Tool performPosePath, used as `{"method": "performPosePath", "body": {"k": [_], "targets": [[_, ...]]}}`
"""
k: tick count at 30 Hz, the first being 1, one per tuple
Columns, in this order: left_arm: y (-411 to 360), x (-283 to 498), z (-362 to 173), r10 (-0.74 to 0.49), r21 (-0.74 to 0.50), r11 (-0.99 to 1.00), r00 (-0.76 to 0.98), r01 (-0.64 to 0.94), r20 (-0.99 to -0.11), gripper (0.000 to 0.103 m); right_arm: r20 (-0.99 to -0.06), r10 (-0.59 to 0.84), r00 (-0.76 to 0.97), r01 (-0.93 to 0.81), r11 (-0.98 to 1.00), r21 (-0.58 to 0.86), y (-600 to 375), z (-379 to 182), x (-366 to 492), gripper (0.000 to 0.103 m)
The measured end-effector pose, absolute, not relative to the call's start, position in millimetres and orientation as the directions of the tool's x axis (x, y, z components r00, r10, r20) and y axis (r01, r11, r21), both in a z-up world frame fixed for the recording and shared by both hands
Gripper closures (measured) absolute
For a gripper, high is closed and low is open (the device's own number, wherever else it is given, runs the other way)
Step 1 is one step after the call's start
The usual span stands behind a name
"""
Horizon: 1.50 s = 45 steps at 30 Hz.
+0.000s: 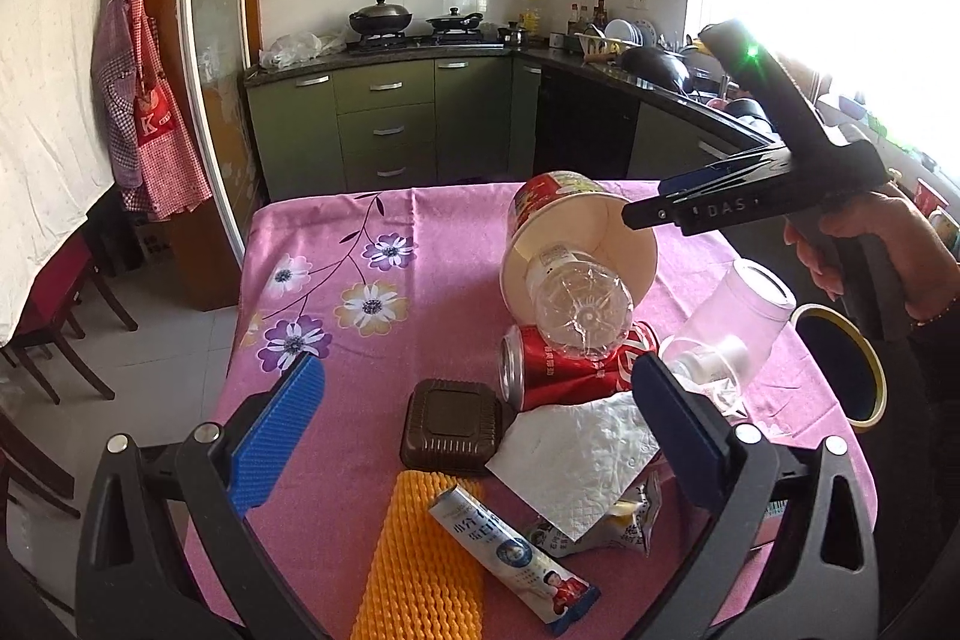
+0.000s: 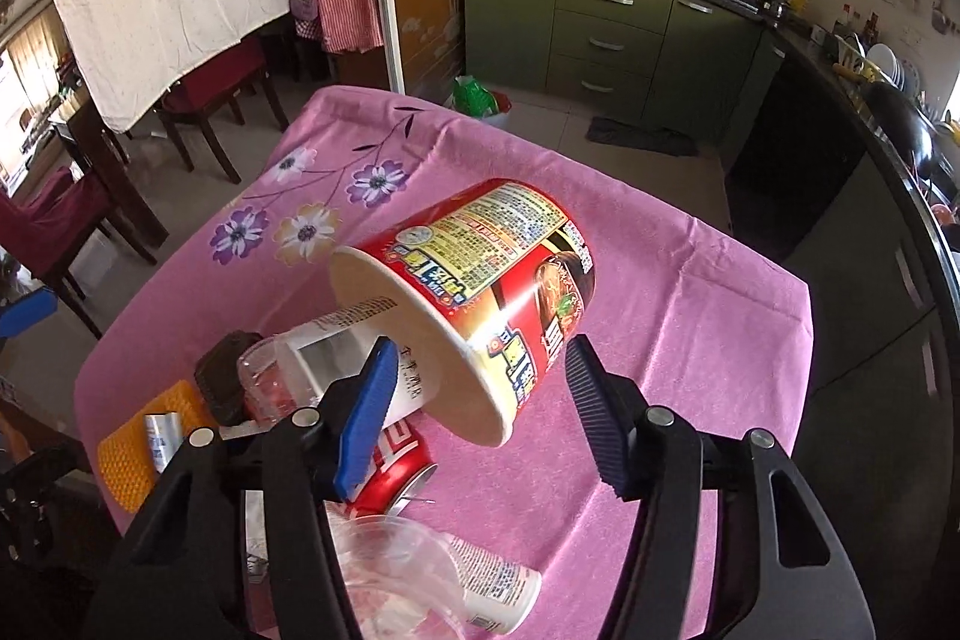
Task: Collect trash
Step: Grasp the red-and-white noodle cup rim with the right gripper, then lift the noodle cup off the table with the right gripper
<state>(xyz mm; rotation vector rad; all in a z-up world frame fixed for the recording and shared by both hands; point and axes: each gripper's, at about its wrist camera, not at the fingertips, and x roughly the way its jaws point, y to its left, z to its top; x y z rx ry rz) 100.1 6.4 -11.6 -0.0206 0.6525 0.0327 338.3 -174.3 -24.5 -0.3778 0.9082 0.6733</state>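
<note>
Right wrist view: we see the noodle cup (image 2: pixel 480 304) just ahead of our right gripper (image 2: pixel 480 418), lying tipped, mouth toward the near left.
Cup axis: runs near-left to far-right, with a plastic bottle (image 2: pixel 324 358) poking out of the mouth.
Right gripper: spread wide, holding nothing, rim between the fingers.
Left gripper (image 1: pixel 480 430): also parted and empty, over the napkin (image 1: pixel 576 454) and brown box (image 1: pixel 453 427).
Nearer hand: we judge the right.
Table (image 2: pixel 690 316): pink cloth, trash clustered at its near side.

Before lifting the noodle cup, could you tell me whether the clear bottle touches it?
Touching: the left wrist view shows the clear bottle lying inside the noodle cup, resting on its lower rim.
</note>
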Motion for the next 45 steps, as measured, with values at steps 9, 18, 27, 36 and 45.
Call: {"method": "performPosePath", "body": {"k": [9,18,27,36,45], "targets": [[15.4,104.9,-14.0,0.028,-0.016,0.999,0.790,-0.048,-0.613,0.006,-0.808,0.328,0.489,-0.674,0.730,-0.112,-167.6,-54.0,365.6,0.066],[22.1,106.9,-15.0,0.030,-0.021,0.998,0.790,-0.054,-0.612,0.006,-0.740,0.342,0.580,-0.637,0.756,-0.150,-171.2,-79.2,390.5,0.096],[26.3,110.9,-18.1,0.036,-0.016,0.998,0.786,-0.059,-0.618,0.006,-0.509,0.315,0.801,-0.507,0.810,-0.296,-173.3,-67.3,380.8,0.095],[18.1,113.0,-20.1,0.030,-0.009,0.999,0.785,-0.045,-0.619,0.006,-0.309,0.218,0.926,-0.353,0.789,-0.503,-144.7,-54.1,373.4,0.096],[19.0,113.8,-22.1,0.024,-0.016,0.999,0.781,-0.044,-0.624,0.006,0.019,0.172,0.985,-0.116,0.737,-0.666,-127.1,-48.8,337.2,0.097]]}}
